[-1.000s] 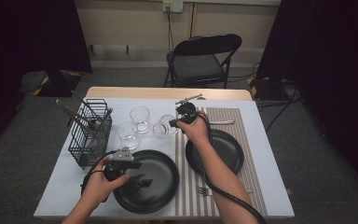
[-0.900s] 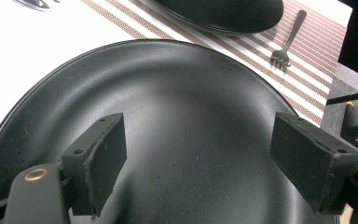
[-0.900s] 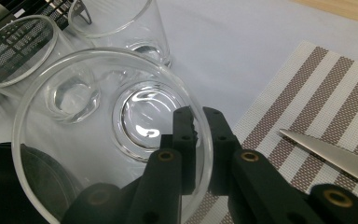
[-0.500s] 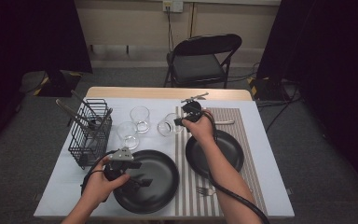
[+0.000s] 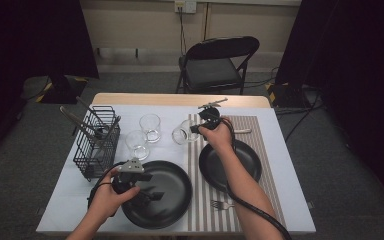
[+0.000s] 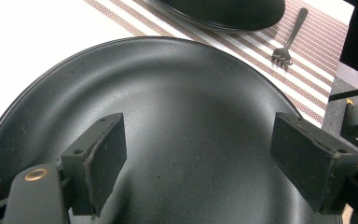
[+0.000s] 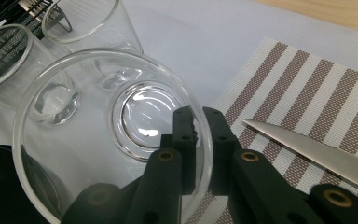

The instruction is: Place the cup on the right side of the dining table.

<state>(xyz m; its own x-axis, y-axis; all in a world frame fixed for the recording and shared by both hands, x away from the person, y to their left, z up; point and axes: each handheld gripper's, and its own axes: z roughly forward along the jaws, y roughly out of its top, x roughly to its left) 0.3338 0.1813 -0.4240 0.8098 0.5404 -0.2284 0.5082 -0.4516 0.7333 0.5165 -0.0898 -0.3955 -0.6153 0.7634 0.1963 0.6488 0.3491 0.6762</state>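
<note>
At the table's left stands a black wire basket (image 5: 98,145) with utensils in it, and two upright drinking glasses (image 5: 150,127) sit just beside it. Nearer the person, the left gripper (image 5: 150,195) hovers over the large black plate (image 5: 167,182) with its jaws spread wide and nothing between them. Further right, the right gripper (image 5: 196,129) is clenched on the rim of a third glass (image 5: 182,133), one jaw inside the wall and one outside; the glass is tipped on its side, held at the left edge of the striped placemat (image 5: 260,137), near the two standing glasses.

The step in hand looks like carrying this glass to its spot in the place setting. To do it well, I would keep the pinch firm on the thin rim, roll the wrist until the base faces down, and lower it straight so it does not knock its neighbours or the knife (image 7: 307,149) lying close by on the mat.

A pale cloth covers the table (image 5: 290,165); a smaller black plate (image 5: 245,155) and a fork (image 5: 221,204) lie on the mat. Beyond are a folding chair (image 5: 215,62), grey carpet and dark curtains.
</note>
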